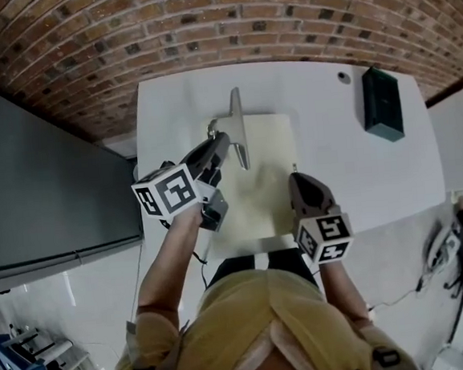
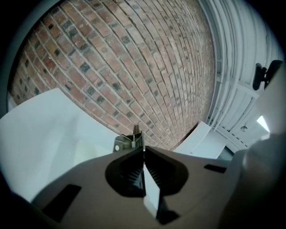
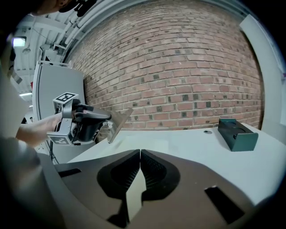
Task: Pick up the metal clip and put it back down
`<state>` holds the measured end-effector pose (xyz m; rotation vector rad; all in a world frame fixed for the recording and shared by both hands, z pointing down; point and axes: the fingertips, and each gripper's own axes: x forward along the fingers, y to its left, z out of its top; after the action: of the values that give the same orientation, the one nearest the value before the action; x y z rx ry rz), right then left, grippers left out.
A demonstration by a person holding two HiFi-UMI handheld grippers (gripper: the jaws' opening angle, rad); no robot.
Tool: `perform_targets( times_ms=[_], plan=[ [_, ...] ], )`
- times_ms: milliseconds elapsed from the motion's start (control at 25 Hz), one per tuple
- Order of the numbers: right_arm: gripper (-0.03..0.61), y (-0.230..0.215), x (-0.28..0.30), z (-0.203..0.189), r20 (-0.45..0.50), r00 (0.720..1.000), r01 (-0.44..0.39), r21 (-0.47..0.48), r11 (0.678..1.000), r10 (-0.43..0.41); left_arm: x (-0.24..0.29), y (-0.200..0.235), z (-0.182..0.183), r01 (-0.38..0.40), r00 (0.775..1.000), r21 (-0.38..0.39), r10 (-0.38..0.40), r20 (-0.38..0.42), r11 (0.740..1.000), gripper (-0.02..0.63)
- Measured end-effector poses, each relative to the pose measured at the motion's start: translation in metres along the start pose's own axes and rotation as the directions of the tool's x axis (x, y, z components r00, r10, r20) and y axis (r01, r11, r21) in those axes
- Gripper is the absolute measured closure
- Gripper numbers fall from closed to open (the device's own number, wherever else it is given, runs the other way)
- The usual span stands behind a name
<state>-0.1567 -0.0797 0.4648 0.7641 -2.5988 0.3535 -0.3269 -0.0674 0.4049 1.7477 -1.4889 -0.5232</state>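
The metal clip is a long grey plate with a small spring handle. My left gripper is shut on that handle, and the plate hangs over the far edge of the cream mat. In the left gripper view the clip's handle sticks out just past the closed jaws of the left gripper. The right gripper view shows the clip tilted and raised off the table, held by the left gripper. My right gripper is over the mat's near right part, and the right gripper is shut with nothing in it.
The mat lies on a white table against a brick wall. A dark green box stands at the table's far right, the same box being to my right gripper's right. A small round thing sits beside it. A dark panel stands left of the table.
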Motion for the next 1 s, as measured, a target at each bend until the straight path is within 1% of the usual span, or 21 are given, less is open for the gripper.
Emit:
perform_targets(
  times_ms=[160,320,520,720,840,960,1000],
  plan=[
    [0.574,-0.009,0.010,0.006,-0.008,1.000,-0.001,-0.009,1.000,0.000,0.020,0.005,0.010,0.003,1.000,0.000,-0.003,0.001,1.000,0.606],
    [0.574,-0.021,0.021,0.018,-0.040,0.999,-0.022,-0.024,0.999,0.021,0.038,0.013,0.021,-0.025,1.000,0.007,0.025,0.011,1.000,0.606],
    [0.574,-0.054,0.046,0.030,0.001,0.999,-0.049,-0.015,0.999,0.049,0.068,0.020,0.037,-0.061,0.997,0.008,0.061,0.038,0.998,0.606],
    [0.574,-0.081,0.067,0.039,-0.020,0.996,-0.082,-0.023,0.996,0.082,0.099,0.029,0.047,-0.100,0.994,0.013,0.099,0.053,0.995,0.606],
    [0.574,-0.098,0.081,0.036,-0.014,0.996,-0.089,-0.003,0.996,0.089,0.118,0.035,0.048,-0.107,0.993,0.011,0.107,0.046,0.994,0.606],
    [0.574,-0.109,0.090,0.037,-0.009,0.996,-0.091,0.006,0.996,0.091,0.131,0.052,0.051,-0.153,0.988,0.023,0.152,0.040,0.988,0.606],
    [0.574,-0.112,0.093,0.038,-0.005,0.996,-0.094,0.007,0.996,0.094,0.137,0.054,0.053,-0.152,0.988,0.020,0.152,0.043,0.988,0.606]
  ],
)
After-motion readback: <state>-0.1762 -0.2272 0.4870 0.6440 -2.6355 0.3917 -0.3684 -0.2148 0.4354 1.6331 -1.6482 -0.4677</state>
